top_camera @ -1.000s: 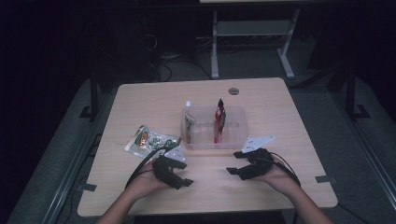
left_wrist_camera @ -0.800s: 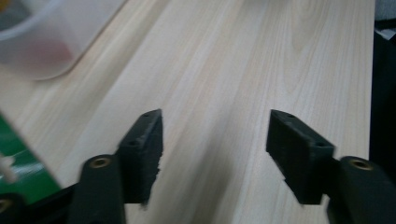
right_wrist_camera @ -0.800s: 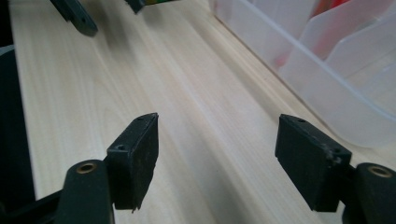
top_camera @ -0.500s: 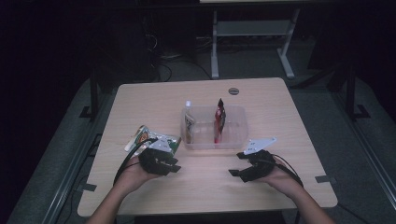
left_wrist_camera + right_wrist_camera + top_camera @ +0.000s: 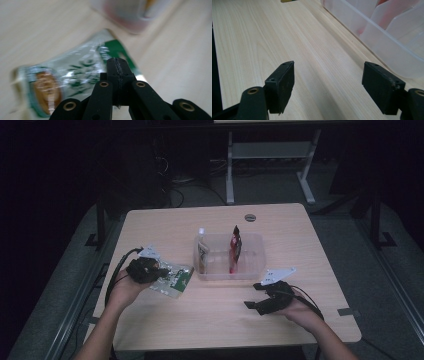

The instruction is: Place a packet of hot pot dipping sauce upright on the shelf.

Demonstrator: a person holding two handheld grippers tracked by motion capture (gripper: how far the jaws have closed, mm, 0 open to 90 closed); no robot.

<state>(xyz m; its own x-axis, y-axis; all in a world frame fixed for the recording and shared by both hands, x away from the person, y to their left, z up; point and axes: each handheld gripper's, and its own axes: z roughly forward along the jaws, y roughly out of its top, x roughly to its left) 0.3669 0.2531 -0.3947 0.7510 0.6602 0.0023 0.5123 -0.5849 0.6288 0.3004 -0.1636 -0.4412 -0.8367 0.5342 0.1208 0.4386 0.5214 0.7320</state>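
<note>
We pinch the green snack packet at nine o'clock of the clear bin.
Our left gripper has just clamped its edge; our right gripper gapes empty over bare table.

The snack packet was a silvery foil pouch with green print and a brownish picture at one end. It sat crinkled and roughly flat, just left of the clear plastic bin, its near-left edge pinched in the left gripper.
</note>
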